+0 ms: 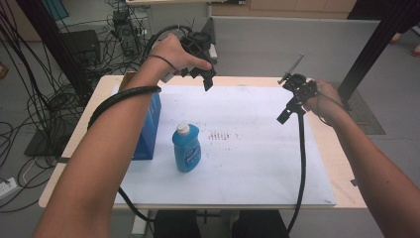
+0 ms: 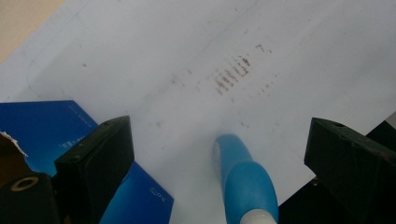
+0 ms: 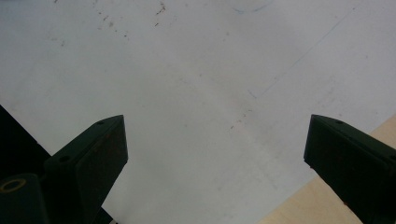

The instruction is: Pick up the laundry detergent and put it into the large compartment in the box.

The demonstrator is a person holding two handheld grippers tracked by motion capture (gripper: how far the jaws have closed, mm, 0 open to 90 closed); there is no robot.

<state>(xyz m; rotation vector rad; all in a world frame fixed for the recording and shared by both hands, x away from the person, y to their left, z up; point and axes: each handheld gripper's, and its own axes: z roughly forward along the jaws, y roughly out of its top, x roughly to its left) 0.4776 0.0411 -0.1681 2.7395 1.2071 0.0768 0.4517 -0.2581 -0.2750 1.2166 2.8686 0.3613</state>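
- Right now my left gripper (image 1: 207, 79) hangs in the air over the far edge of the surface (image 1: 341, 163), at about 11 o'clock of the white sheet (image 1: 257, 163), with its jaws pointing down and towards me.
- Its jaws stand wide apart with nothing between the pads; in the left gripper view the bottle (image 2: 246, 182) lies below and beyond the gap, untouched.
- My right gripper (image 1: 287, 111) hovers at about 2 o'clock of the sheet, well apart from the left one, its cable trailing down towards 6 o'clock.
- In the right gripper view its jaws are spread just as wide, with bare white sheet (image 3: 201, 93) between them and a strip of pale wood at the lower right.
- My left hand (image 1: 171, 57) wraps its handle from above; my right hand (image 1: 329, 96) holds its handle from the side.
- The bottle (image 1: 186, 148) stands upright near the middle of the sheet, slightly towards 8 o'clock, clear of both grippers.
- It is a translucent blue, flattish bottle with rounded shoulders, a white cap on top and a blue label with pale print on its front.
- Just beside it, at its 9 o'clock, stands a blue box (image 1: 148, 129); I cannot tell whether the two touch.
- Brown smudges (image 1: 220, 135) mark the sheet at the bottle's 2 o'clock.
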